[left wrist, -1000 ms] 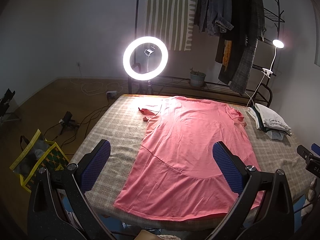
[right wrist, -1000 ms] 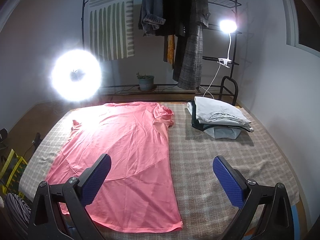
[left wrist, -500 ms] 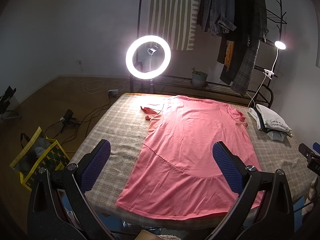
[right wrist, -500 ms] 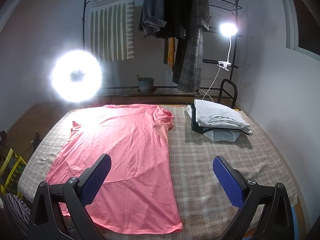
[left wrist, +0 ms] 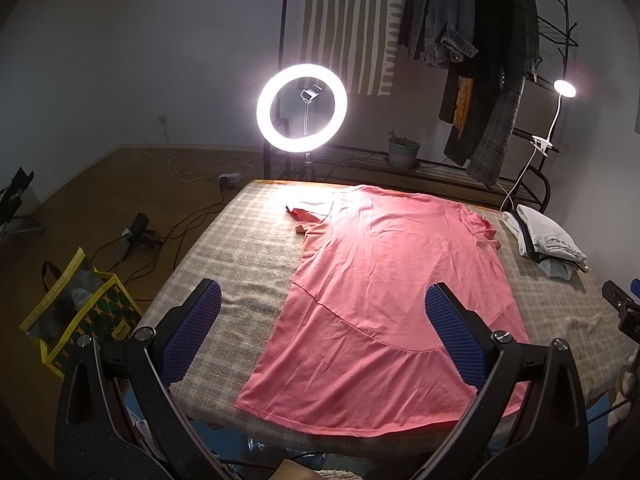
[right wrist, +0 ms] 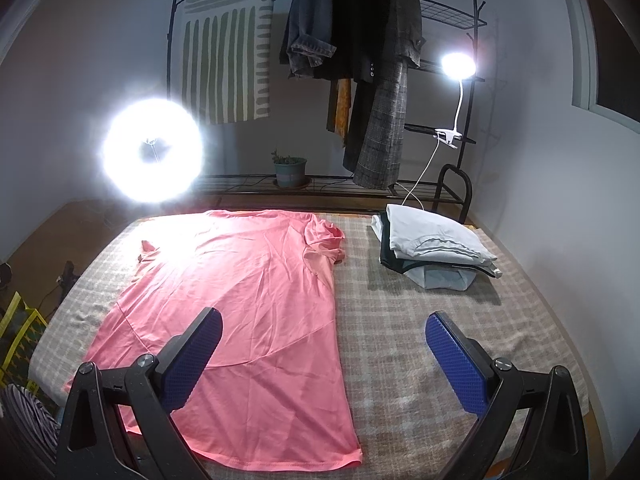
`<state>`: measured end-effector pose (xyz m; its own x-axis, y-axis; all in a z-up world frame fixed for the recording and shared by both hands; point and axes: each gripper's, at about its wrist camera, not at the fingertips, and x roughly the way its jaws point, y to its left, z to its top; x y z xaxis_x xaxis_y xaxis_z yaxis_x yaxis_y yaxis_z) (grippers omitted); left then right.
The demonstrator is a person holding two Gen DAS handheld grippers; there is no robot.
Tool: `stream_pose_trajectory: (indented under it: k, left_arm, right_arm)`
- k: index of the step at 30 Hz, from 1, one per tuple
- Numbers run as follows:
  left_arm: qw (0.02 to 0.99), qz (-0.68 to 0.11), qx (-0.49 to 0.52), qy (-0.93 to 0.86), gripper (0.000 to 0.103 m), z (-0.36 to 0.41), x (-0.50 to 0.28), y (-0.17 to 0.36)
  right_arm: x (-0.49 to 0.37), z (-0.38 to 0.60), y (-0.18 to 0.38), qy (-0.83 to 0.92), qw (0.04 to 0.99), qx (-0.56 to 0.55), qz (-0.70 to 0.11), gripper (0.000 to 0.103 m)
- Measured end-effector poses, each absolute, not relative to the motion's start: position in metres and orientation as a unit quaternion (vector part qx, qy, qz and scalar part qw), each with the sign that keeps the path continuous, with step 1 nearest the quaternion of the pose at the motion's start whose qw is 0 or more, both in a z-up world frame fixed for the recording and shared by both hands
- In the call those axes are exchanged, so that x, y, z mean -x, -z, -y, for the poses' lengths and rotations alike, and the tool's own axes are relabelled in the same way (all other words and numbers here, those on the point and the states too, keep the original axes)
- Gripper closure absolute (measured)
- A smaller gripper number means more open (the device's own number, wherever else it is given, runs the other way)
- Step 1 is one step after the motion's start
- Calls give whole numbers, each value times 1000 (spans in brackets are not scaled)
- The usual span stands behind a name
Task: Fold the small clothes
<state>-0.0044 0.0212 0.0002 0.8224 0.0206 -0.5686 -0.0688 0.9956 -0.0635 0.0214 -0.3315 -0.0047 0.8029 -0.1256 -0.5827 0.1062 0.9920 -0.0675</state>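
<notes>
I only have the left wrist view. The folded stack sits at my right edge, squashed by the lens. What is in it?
Observer: The folded stack has a white piece on top, a dark one under it, and a pale blue one at the bottom.
Operator: Does the pink shirt touch it?
Observer: No. Bare checked blanket separates the pink shirt from the stack.
Operator: And the right gripper?
Observer: The right gripper is open and empty, held above the shirt's right edge near the hem.
</notes>
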Motion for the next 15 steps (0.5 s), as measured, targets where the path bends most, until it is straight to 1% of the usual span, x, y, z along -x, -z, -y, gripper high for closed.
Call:
stream_pose_trajectory:
  k: [15]
  left_arm:
    - [952,-302,48,-30,0,-33,5,3]
  right_arm:
    - [-18,325,0,60,954,21,-293,0]
